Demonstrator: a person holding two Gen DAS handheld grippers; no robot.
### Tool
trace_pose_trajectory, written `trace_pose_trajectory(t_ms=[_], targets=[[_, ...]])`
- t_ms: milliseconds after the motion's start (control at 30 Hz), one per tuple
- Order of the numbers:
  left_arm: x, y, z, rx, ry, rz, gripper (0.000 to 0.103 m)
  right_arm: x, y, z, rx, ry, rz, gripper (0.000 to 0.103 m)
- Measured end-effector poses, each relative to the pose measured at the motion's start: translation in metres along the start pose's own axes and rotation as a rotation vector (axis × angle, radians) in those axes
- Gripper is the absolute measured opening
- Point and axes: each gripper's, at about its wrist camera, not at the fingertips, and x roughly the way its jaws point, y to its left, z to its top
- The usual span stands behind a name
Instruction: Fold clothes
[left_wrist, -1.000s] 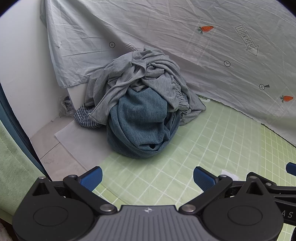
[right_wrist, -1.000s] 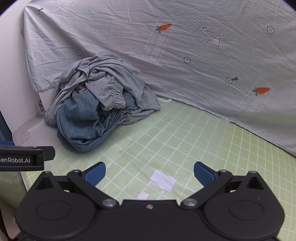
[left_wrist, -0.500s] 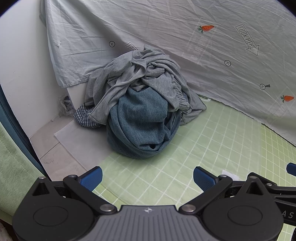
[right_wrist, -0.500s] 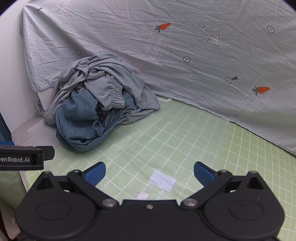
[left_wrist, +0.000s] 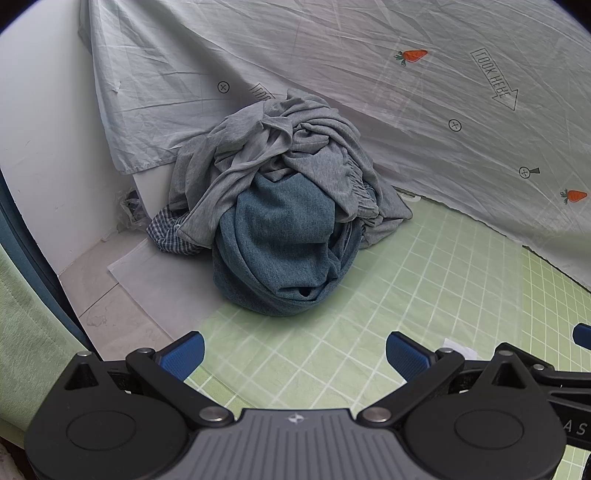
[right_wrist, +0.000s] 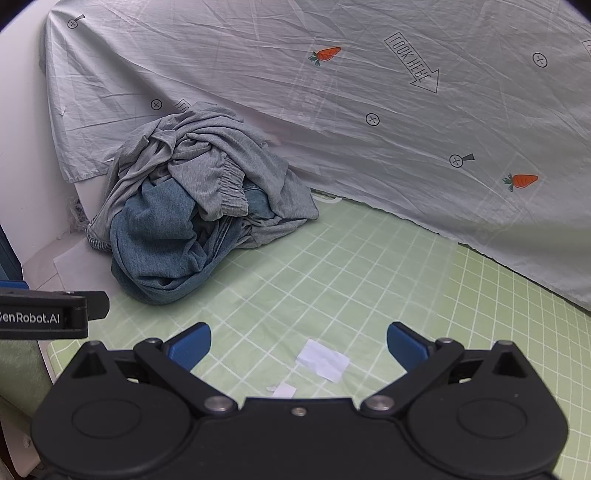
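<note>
Clothes pile (left_wrist: 284, 221) on green grid mat (left_wrist: 424, 295), grey sheet (left_wrist: 369, 74) behind

One clothes pile (left_wrist: 284, 221), two paper scraps (right_wrist: 323, 360), two hand-held grippers (left_wrist: 294, 354).

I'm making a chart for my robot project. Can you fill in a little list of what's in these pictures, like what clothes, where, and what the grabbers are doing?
clothes: one heaped pile, nothing folded yet
top of pile: grey garments
front of pile: blue garment
under the pile's left edge: checked cloth
surface: green grid mat
behind: grey sheet with carrot prints
on mat: white paper scraps
left gripper: open, empty, short of pile
right gripper: open, empty
</note>
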Motion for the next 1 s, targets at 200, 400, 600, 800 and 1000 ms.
trace_pose_trajectory(t_ms=[200, 400, 600, 800, 1000], targets=[[0.001, 0.000, 0.002, 0.007, 0.007, 0.000, 0.103, 0.002, 0.000, 0.001, 0.011, 0.011, 0.000, 0.103], [0.017, 0.001, 0.013, -0.005, 0.042, -0.009, 0.103, 0.010, -0.001, 0.005, 0.003, 0.022, -0.003, 0.103], [0.047, 0.007, 0.041, -0.033, 0.065, -0.020, 0.103, 0.039, -0.007, 0.024, -0.010, 0.039, -0.021, 0.103], [0.090, 0.038, 0.084, -0.130, 0.085, -0.031, 0.103, 0.102, -0.011, 0.069, -0.068, 0.058, -0.024, 0.100], [0.148, 0.078, 0.136, -0.208, 0.082, -0.022, 0.098, 0.195, -0.004, 0.122, -0.212, 0.064, -0.030, 0.085]])
